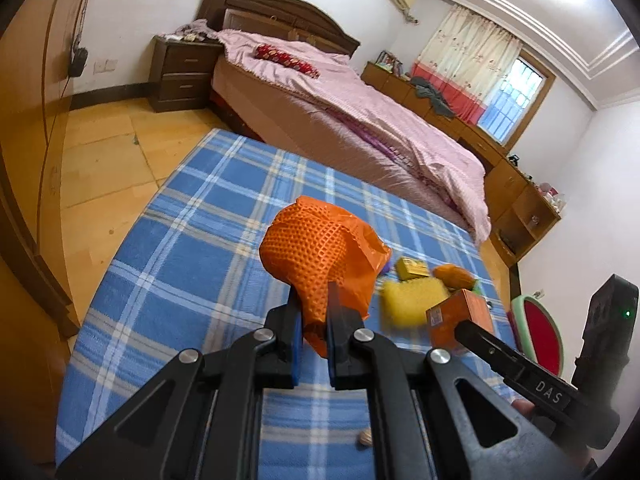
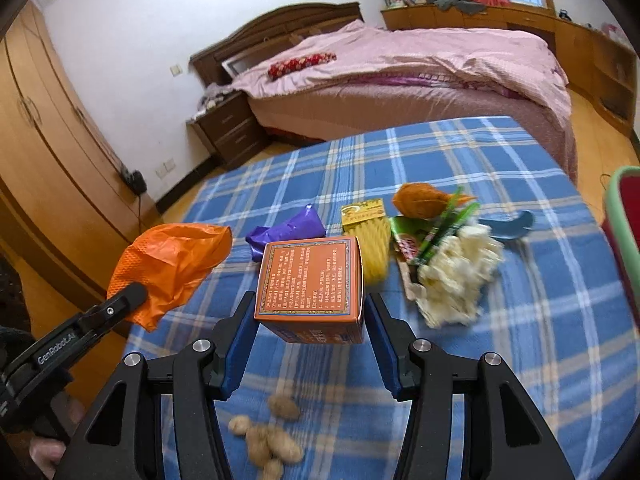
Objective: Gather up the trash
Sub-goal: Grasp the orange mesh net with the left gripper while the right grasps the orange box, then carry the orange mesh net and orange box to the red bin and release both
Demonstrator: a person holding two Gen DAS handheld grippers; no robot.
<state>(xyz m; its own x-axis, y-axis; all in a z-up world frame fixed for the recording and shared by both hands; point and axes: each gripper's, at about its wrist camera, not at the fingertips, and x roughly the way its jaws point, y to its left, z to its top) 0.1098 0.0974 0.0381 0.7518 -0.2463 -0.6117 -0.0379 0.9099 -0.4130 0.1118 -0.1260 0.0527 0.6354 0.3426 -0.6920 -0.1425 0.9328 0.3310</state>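
Pinching the thin, crinkly orange plastic bag (image 1: 320, 256) tight in my left gripper (image 1: 314, 344), I hold it above the blue plaid cloth (image 1: 192, 240). My right gripper (image 2: 310, 344) straddles the small orange carton (image 2: 310, 284), its jaws not visibly pressing; I judge it light, stiff and best squeezed across its flat sides.

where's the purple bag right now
In the right wrist view the purple bag lies crumpled on the blue plaid cloth, left of centre, just behind the orange box and beside the yellow packet.
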